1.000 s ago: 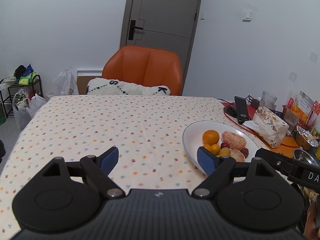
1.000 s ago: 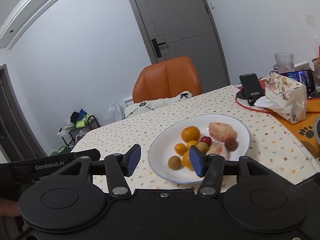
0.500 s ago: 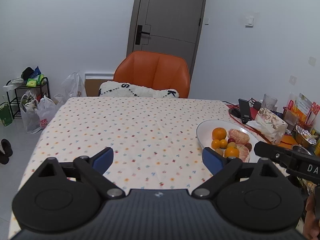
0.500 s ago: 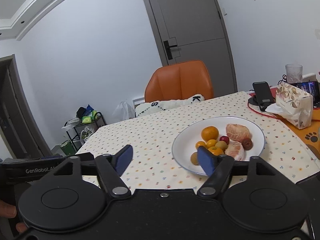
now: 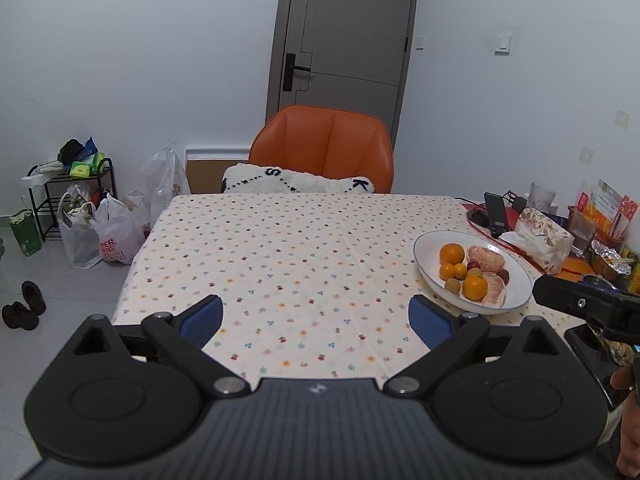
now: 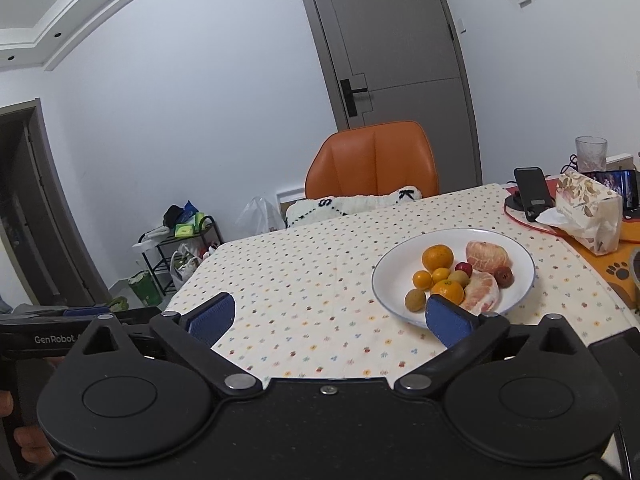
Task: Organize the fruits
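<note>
Left tongs (image 5: 316,318) spread wide, nothing between the blue pads, held over the near edge of the table (image 5: 280,248) with its dotted cloth. Orange chair (image 5: 324,148) at the far side, white cushion (image 5: 298,180) on its seat. Right tongs (image 6: 328,316) also wide open and empty, their right pad just in front of the white plate (image 6: 516,248). Plate sits on the table's right part, carrying oranges (image 6: 437,257), peeled citrus (image 6: 487,256), small green and red fruits. Tissue pack (image 6: 590,210) and phone (image 6: 532,192) beyond, further right.
</note>
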